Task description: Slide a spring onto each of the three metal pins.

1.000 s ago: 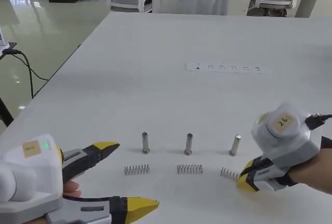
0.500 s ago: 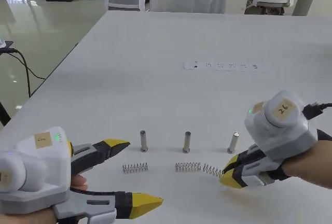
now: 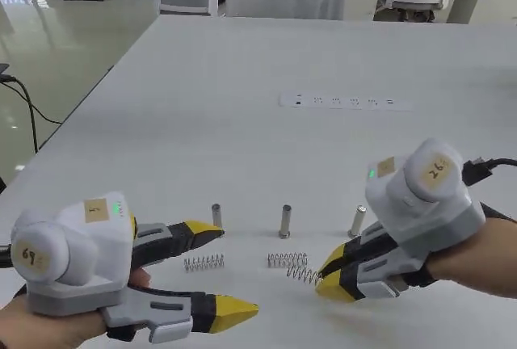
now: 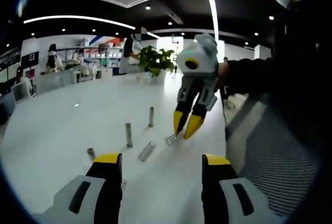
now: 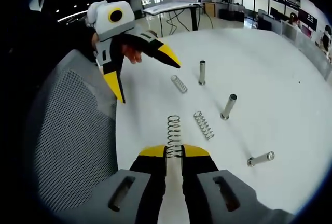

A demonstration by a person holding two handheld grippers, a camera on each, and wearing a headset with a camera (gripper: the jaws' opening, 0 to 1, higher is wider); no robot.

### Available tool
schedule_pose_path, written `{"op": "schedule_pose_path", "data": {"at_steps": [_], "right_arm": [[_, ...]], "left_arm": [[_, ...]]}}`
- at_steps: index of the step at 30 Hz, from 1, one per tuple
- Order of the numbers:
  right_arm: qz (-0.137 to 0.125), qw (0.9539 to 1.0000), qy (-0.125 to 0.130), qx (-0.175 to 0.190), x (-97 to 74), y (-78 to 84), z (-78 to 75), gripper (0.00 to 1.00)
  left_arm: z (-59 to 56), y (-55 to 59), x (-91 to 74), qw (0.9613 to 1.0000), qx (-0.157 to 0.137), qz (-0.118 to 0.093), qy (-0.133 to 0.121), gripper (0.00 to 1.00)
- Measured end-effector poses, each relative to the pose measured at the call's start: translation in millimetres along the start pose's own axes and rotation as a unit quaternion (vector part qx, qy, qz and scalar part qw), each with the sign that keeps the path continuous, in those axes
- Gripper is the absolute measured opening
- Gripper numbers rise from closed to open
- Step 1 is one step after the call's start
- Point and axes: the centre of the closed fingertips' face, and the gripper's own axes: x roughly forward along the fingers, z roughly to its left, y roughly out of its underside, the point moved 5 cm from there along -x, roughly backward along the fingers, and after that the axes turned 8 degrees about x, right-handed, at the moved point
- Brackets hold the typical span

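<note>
White counter (image 3: 242, 107), layout as before. My right gripper (image 3: 325, 279) has slid left since a second ago. It was at the near right of the right pin (image 3: 356, 221); now it sits on the near side, between that one and the middle pin (image 3: 285, 221). Its jaws are clenched on one end of the right spring (image 3: 301, 271). That spring has left its old spot in front of the right pin. It now sticks out leftward from the jaws, free end just beside the middle spring (image 3: 287, 259); can't tell if they touch. My left gripper (image 3: 230, 272) is at near left, jaws released wide with nothing between them, far tip closer to the left pin (image 3: 216, 214) than before. Power strip (image 3: 343, 102) lies far out, unmoved. All three pins stand in a row, bare, unmoved. Left spring (image 3: 203, 262) and middle spring lie flat, each just in front of its pin, as earlier.
</note>
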Motion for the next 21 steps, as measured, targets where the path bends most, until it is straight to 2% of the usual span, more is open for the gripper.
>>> {"op": "schedule_pose_path", "data": {"at_steps": [8, 21], "right_arm": [[-0.001, 0.9996, -0.016, -0.022, 4.1, -6.2, 9.7, 0.08], [-0.007, 0.9978, -0.04, -0.052, 7.1, -17.5, 23.6, 0.08]], "left_arm": [[-8.0, -2.7, 7.4, 0.9993, 0.019, -0.007, 0.033, 0.42], [-18.9, -3.5, 13.7, 0.9971, 0.031, -0.014, 0.068, 0.26]]}}
